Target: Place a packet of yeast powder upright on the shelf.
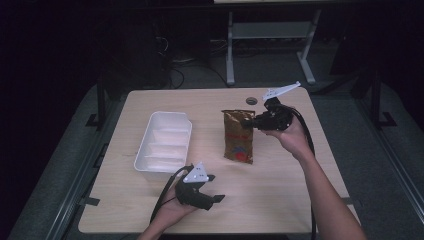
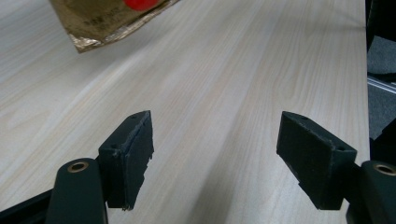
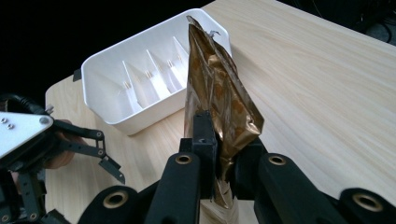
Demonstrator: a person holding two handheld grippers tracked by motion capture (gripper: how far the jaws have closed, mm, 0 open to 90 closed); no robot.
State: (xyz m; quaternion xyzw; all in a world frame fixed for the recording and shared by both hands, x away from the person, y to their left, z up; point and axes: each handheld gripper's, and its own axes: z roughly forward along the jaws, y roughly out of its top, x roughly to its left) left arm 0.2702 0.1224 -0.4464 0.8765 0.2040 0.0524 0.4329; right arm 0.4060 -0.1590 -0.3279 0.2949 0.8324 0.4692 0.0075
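Counting from the left of the high view, we find one white tray (image 1: 165, 142), one gold bag (image 1: 238, 136) and two grippers on a single wooden table (image 1: 280, 190). The tray lies at the left half of the table, and we count four slanted dividers inside it in the right gripper view (image 3: 140, 79).

Just in front of the tray's near end, our left gripper (image 1: 212, 189) sits in the left hand (image 1: 172, 212) low over the table, pointing right, with its jaws spread wide and nothing between them. A black cable (image 1: 162, 200) loops back from it toward the table's near edge. In the left gripper view we see bare wood between the two pads (image 2: 128, 158), and only the bag's crimped lower corner with a red spot (image 2: 107, 23) at the top left.

To the right of the tray, well apart from it, the bag is held by its far end. Our right gripper (image 1: 250, 122) is clamped on that end from the right, carried by the right hand (image 1: 290, 137). The right gripper view shows what the high view hides: the jaws pinched on the bag's edge (image 3: 219, 116), the foil crumpled between them, with the tray beyond and the left gripper (image 3: 109, 168) at the lower left.

A small dark round thing (image 1: 251, 101) lies near the table's far edge; we cannot tell what it is.
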